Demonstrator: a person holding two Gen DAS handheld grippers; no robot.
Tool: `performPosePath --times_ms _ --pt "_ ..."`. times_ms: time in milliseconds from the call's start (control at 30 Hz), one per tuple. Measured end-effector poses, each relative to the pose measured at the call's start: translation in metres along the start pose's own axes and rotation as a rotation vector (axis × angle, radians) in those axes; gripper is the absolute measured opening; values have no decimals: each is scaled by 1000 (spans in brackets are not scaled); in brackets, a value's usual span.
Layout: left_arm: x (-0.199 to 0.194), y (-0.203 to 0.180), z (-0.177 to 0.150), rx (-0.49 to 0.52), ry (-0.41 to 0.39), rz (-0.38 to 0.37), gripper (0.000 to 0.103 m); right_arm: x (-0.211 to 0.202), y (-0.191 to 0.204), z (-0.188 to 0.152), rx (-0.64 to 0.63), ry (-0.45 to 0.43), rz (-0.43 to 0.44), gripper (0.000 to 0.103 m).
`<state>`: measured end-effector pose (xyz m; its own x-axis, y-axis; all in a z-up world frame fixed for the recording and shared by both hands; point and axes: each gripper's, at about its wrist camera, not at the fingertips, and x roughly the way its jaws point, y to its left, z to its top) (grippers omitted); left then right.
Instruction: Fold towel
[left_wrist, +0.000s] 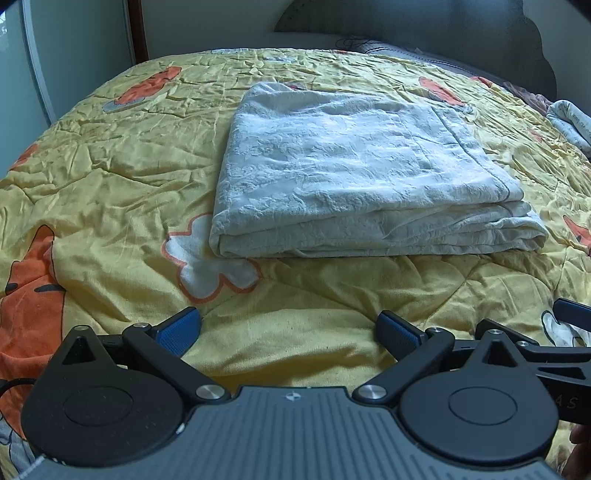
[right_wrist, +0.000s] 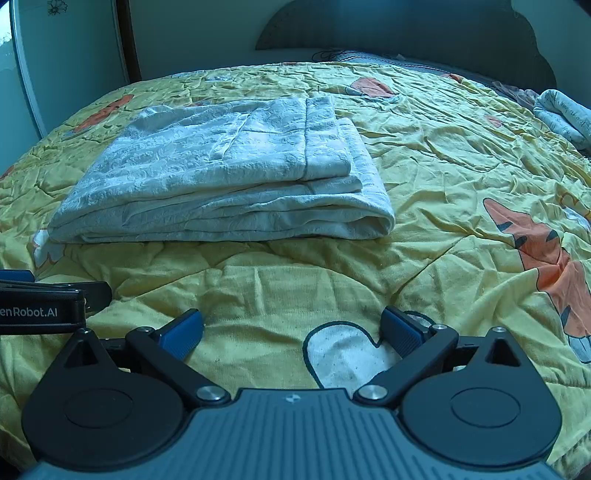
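Observation:
A white towel (left_wrist: 354, 173) lies folded into a thick rectangular stack on the yellow quilt (left_wrist: 110, 177), its layered edges facing me. In the right wrist view the same towel (right_wrist: 236, 173) sits ahead and to the left. My left gripper (left_wrist: 288, 332) hovers low over the quilt, short of the towel's near edge, open with nothing between its blue pads. My right gripper (right_wrist: 295, 332) is likewise open and empty above a white heart print, back from the towel. Each gripper shows at the edge of the other's view.
The quilt (right_wrist: 461, 166) is wrinkled, with orange cartoon prints and white flowers. A rolled printed cloth (right_wrist: 565, 114) lies at the far right of the bed. A headboard and wall stand behind; a door or wardrobe panel (left_wrist: 22, 74) is on the left.

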<state>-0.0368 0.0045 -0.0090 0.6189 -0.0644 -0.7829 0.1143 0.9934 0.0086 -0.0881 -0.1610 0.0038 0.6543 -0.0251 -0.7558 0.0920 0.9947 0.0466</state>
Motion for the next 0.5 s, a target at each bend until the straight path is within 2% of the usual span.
performPosePath --times_ms 167,500 --pt "-1 2 0 -28 -8 -12 102 0 0 0 1 0 0 103" --pt "-5 4 -3 -1 7 -8 103 -1 0 -2 -9 -28 3 103"
